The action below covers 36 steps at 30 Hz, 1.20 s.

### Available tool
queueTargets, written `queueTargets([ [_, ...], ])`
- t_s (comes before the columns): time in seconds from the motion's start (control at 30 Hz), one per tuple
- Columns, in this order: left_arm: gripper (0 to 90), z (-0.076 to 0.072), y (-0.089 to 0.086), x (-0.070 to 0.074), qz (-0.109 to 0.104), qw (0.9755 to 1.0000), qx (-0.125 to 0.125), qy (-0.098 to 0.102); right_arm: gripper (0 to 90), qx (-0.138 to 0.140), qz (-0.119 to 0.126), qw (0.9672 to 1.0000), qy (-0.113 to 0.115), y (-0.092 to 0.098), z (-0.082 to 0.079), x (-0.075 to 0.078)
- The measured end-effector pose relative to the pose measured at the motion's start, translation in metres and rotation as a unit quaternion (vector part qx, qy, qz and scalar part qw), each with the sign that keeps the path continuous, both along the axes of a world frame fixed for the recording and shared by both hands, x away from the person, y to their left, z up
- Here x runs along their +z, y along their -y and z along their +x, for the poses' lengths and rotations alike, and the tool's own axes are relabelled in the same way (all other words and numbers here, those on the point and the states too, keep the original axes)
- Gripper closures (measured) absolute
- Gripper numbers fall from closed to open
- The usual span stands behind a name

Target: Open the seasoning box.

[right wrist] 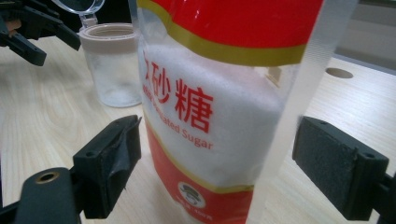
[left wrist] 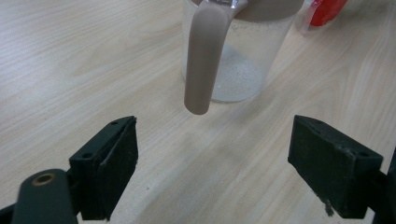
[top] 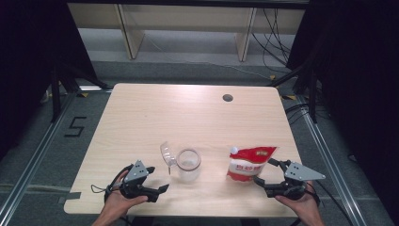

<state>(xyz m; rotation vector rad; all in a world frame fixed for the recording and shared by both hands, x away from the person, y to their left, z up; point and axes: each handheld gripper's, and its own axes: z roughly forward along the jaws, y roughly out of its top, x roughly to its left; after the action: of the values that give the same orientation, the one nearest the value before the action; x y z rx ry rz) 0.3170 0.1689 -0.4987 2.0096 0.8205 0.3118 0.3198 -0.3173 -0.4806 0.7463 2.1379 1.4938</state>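
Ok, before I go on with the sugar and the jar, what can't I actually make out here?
- Sugar bag: top and spout cut off by the upper edge in the right gripper view; small print too blurred to read.
- Jar: rim and lid cut off by the top edge in the left gripper view.
- Jar contents: a few grains show at the bottom; amount unclear in the high view, too small.

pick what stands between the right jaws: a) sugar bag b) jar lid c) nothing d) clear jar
a, the right gripper view shows the red and white sugar bag upright between the open jaws, pads clear of it, with the jar farther off.
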Motion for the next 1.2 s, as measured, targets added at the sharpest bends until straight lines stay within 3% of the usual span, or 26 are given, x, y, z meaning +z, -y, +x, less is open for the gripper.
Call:
queueTargets([
  [0.03, 15.6, 0.0, 0.0, 0.0, -0.002, 1.0, -0.001, 0.0, 16.2, -0.004, 0.01, 0.9999, -0.001, -0.002, 0.0, -0.001],
  [0.1, 15.6, 0.0, 0.0, 0.0, -0.002, 1.0, 0.001, -0.001, 16.2, 0.002, 0.011, 0.9999, -0.007, -0.002, 0.001, -0.001],
  [0.13, 15.6, 0.0, 0.0, 0.0, -0.001, 1.0, 0.0, -0.001, 16.4, 0.007, 0.005, 1.0, 0.003, -0.002, 0.004, -0.001],
  [0.3, 15.6, 0.0, 0.002, -0.001, 0.001, 1.0, 0.003, -0.007, 16.5, 0.008, 0.001, 1.0, 0.004, -0.005, 0.008, -0.001],
  [0.4, 15.6, 0.001, 0.001, -0.001, 0.005, 1.0, -0.003, 0.0, 16.3, 0.01, 0.006, 0.9999, -0.011, -0.008, 0.01, -0.001],
  [0.5, 15.6, 0.001, 0.002, -0.002, 0.001, 0.9999, 0.005, -0.009, 16.6, 0.009, 0.012, 0.9999, 0.003, -0.012, 0.013, -0.002],
  [0.57, 15.6, 0.001, 0.002, -0.002, 0.005, 1.0, -0.002, -0.004, 16.5, 0.015, 0.007, 0.9999, -0.004, -0.014, 0.014, -0.002],
  [0.63, 15.6, 0.001, 0.002, -0.002, 0.001, 1.0, 0.002, -0.008, 16.5, 0.023, -0.004, 0.9997, 0.004, -0.016, 0.018, -0.003],
  [0.7, 15.6, 0.001, 0.003, -0.003, 0.0, 1.0, 0.003, -0.009, 16.5, 0.017, 0.005, 0.9998, 0.01, -0.019, 0.02, -0.004],
  [0.77, 15.6, 0.001, 0.004, -0.004, -0.009, 0.9999, 0.004, -0.006, 16.5, 0.021, -0.002, 0.9998, -0.001, -0.02, 0.019, -0.003],
  [0.87, 15.6, 0.001, 0.002, -0.003, -0.001, 1.0, 0.0, -0.006, 16.9, 0.025, -0.004, 0.9996, 0.009, -0.024, 0.023, -0.005],
  [0.93, 15.6, 0.002, 0.0, -0.001, 0.016, 0.9999, -0.001, -0.002, 16.8, 0.024, -0.005, 0.9996, 0.013, -0.025, 0.024, -0.005],
  [0.97, 15.6, 0.002, 0.002, -0.002, 0.002, 1.0, -0.001, -0.004, 17.8, 0.024, -0.008, 0.9996, 0.009, -0.026, 0.026, -0.005],
  [1.07, 15.7, 0.001, 0.002, -0.002, 0.001, 1.0, 0.001, -0.009, 18.7, 0.018, -0.001, 0.9998, 0.005, -0.029, 0.025, -0.007],
  [1.1, 15.7, 0.002, 0.002, -0.002, 0.003, 1.0, -0.006, 0.001, 18.4, 0.016, -0.005, 0.9998, 0.011, -0.029, 0.026, -0.007],
  [1.13, 15.6, 0.002, 0.002, -0.002, 0.003, 1.0, -0.006, 0.001, 17.9, 0.017, -0.003, 0.9998, 0.0, -0.031, 0.024, -0.007],
  [1.17, 15.7, 0.001, 0.002, -0.002, 0.003, 1.0, -0.003, 0.002, 18.5, 0.017, -0.004, 0.9998, 0.008, -0.031, 0.025, -0.008],
  [1.2, 15.7, 0.001, 0.002, -0.002, -0.001, 1.0, 0.003, -0.006, 19.4, 0.022, -0.003, 0.9998, -0.001, -0.03, 0.025, -0.008],
])
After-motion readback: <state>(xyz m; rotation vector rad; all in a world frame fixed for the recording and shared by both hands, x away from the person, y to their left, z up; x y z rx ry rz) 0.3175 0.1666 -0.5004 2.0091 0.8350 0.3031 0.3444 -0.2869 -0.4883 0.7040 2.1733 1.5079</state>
